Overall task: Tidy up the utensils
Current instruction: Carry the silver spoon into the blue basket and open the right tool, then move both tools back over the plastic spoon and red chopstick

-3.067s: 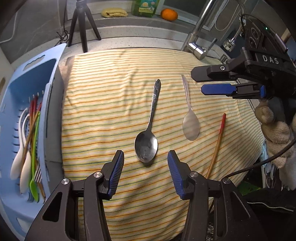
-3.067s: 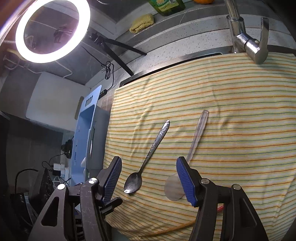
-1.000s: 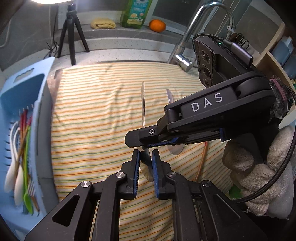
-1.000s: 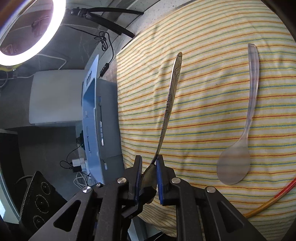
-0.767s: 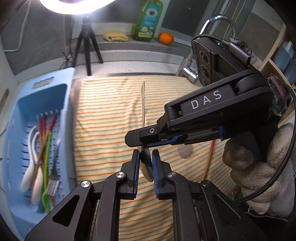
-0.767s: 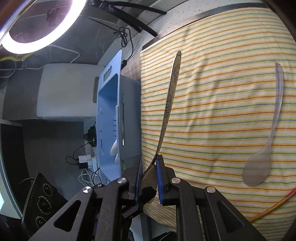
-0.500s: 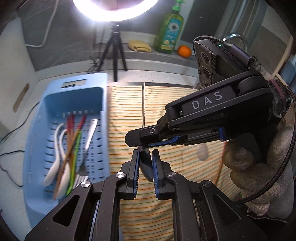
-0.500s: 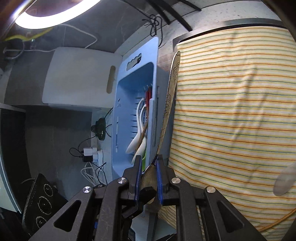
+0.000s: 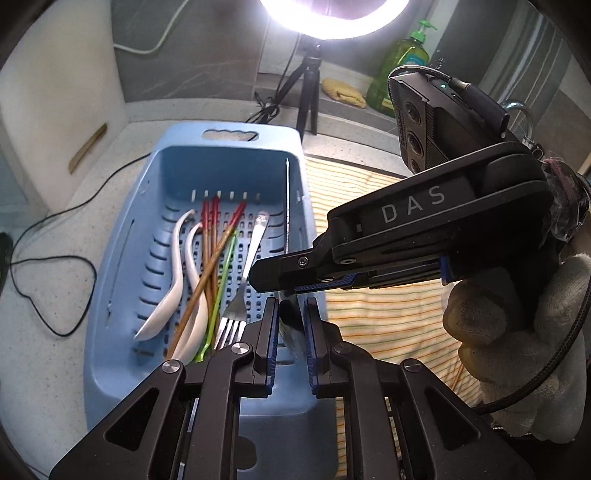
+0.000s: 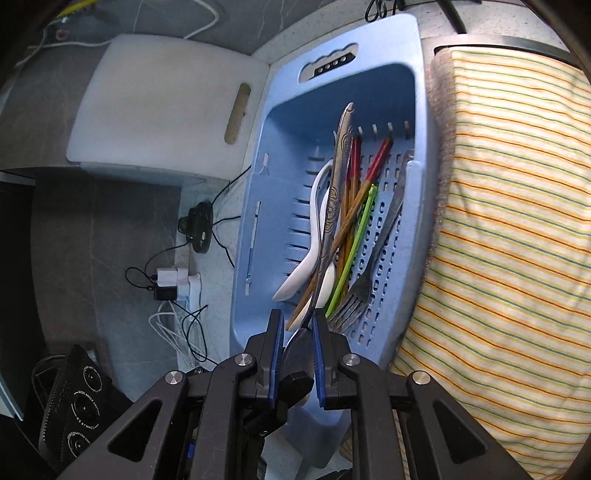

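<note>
- While both tongs meet at lower centre, the left tongs (image 9: 290,325) and right tongs (image 10: 298,341) each clamp the metal spoon (image 10: 337,192) by its bowl.
- Its handle hangs over the blue basket (image 9: 122,236), above the fork (image 9: 240,291) and chopsticks (image 9: 210,236).

a home kitchen, rigged for filming. speckled stone desk (image 9: 44,369) along a grey marbled wall, with a chrome tap (image 9: 519,110) at the far right. green dish-soap bottle (image 9: 400,70) and a yellow sponge cloth (image 9: 343,94) on the far ledge. white cutting board (image 10: 162,107) propped at the left wall. blue slotted drainer basket (image 9: 122,258) on the desk, holding white spoons (image 9: 162,306), red-tipped chopsticks (image 9: 208,236) and a fork (image 9: 236,302). striped cloth (image 10: 517,221) spread at the right. lit ring light (image 9: 332,22) on a small black tripod (image 9: 306,96), plus cables and a charger plug (image 10: 173,282) at the left edge.
</note>
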`<state>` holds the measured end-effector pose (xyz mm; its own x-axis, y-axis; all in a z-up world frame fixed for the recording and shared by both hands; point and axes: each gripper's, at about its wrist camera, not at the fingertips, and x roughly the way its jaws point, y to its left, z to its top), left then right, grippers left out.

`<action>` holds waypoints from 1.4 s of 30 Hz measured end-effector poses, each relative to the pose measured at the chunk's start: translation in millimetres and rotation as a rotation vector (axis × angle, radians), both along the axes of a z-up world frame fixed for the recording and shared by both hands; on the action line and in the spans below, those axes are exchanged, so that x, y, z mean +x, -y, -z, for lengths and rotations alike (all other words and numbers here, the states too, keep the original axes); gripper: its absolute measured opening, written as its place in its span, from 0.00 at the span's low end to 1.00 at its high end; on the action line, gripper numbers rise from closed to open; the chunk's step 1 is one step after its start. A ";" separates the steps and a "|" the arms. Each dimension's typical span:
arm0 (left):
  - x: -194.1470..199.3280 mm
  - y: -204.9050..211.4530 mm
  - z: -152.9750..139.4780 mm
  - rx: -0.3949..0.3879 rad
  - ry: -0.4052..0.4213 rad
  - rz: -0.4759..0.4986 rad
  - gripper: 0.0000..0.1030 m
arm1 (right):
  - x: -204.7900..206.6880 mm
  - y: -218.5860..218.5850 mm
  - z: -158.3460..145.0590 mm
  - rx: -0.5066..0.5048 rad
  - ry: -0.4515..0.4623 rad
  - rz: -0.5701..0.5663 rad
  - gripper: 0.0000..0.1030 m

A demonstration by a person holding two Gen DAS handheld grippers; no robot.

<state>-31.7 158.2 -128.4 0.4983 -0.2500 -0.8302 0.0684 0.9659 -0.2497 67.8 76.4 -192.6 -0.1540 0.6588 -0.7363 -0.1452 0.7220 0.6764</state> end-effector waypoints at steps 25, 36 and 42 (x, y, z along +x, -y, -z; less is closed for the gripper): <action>3.6 -6.7 20.6 -0.090 -0.094 -0.020 0.11 | 1.6 8.1 -9.2 -0.030 0.048 -0.002 0.16; 2.8 -1.7 11.9 -0.060 -0.081 -0.018 0.13 | 4.0 42.9 -28.9 -0.011 0.084 0.049 0.17; 4.1 13.0 1.6 -0.037 -0.061 0.030 0.13 | 0.4 75.2 -41.5 -0.021 0.134 0.091 0.18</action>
